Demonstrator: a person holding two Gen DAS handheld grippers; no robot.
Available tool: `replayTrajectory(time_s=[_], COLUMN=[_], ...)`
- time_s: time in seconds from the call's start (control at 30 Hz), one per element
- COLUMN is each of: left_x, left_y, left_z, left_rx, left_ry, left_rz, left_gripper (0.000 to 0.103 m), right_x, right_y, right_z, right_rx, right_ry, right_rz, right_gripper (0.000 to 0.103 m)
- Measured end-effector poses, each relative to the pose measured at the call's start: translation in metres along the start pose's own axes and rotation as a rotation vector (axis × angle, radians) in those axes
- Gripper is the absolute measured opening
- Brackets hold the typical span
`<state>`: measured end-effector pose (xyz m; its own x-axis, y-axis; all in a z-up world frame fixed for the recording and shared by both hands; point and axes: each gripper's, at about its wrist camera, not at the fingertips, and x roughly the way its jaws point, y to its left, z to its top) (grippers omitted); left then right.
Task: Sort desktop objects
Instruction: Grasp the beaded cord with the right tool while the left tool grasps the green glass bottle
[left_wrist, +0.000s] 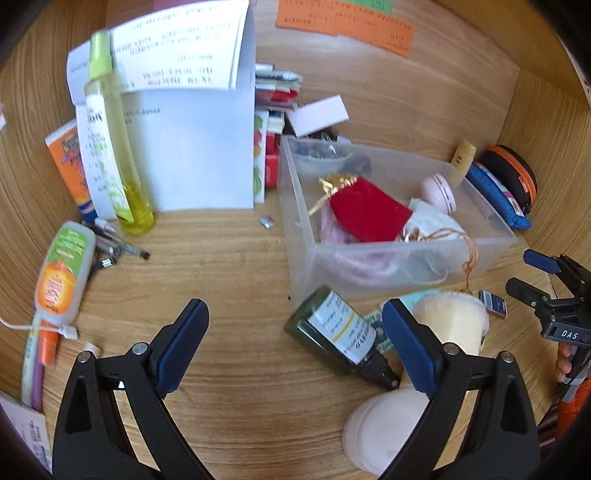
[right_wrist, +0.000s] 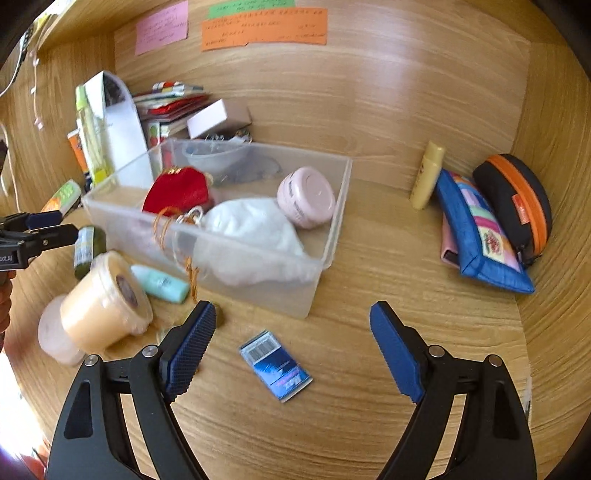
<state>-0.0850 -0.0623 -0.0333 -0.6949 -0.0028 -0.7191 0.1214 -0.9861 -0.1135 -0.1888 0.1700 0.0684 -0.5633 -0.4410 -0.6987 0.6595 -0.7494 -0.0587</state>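
Where the desk (left_wrist: 229, 258) meets its left edge, one squat green-and-orange bottle (left_wrist: 62, 273) lies flat, just beside a loose bundle of small brushes (left_wrist: 118, 247). One tall yellow spray bottle (left_wrist: 114, 147) stands upright behind them, against a folded white paper sheet (left_wrist: 199, 140), with one orange tube (left_wrist: 68, 166) to its left. One stack of booklets (left_wrist: 273, 110) sits toward the back wall, behind the bin.

Mid-desk: one clear plastic bin (right_wrist: 332, 206), open-topped, frosted walls. Inside, counted: one red velvet pouch (right_wrist: 177, 192) with gold trim, one white cloth bundle (right_wrist: 251, 221), one round pink jar (right_wrist: 306, 195) tipped on its side, one small clear bowl (right_wrist: 214, 155) at the back. An orange cord (right_wrist: 166, 225) hangs over the front wall.

Along the bin's front wall, on the desk: one dark green bottle (left_wrist: 332, 328) lying down with a white label, one cream tub (right_wrist: 103, 299) on its side, one pale round lid (right_wrist: 55, 336) touching it, one mint tube (right_wrist: 162, 284), one small blue packet (right_wrist: 277, 365) with a barcode, lying apart from the rest.

Right back corner: one yellow tube (right_wrist: 428, 173) leaning upright, one blue patchwork pouch (right_wrist: 476, 236), one black case with an orange zip (right_wrist: 517, 199).

Left gripper (left_wrist: 295, 339): jaws wide apart, nothing between the pads, the green bottle just beside the right finger. Right gripper (right_wrist: 291, 347): jaws apart over the blue packet, not touching it.
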Motion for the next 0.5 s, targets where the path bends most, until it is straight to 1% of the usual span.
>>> replayTrajectory(time_s=[0.1,0.23,0.4,0.5], left_x=[0.007,0.018,0.031,0.035], left_y=[0.001,0.001,-0.003,-0.005], left_z=[-0.004,-0.004,-0.005,-0.007], left_rx=[-0.021,-0.049,-0.046,-0.04], left_ry=[0.019,0.04,0.066,0.069], left_rz=[-0.027,-0.036,-0.044,-0.062], left_gripper=[0.096,0.096,0.096,0.096], right_x=[0.007,0.019,0.026,0.028], right_y=[0.005,0.015,0.031,0.034], right_z=[-0.003,-0.005,-0.006,-0.006], right_rx=[-0.005,-0.018,-0.065,-0.069], right_ry=[0.002,0.029,0.038,0.032], right_rz=[0.013,0.06,0.087,0.1], right_gripper=[0.083,0.083,0.081,0.081])
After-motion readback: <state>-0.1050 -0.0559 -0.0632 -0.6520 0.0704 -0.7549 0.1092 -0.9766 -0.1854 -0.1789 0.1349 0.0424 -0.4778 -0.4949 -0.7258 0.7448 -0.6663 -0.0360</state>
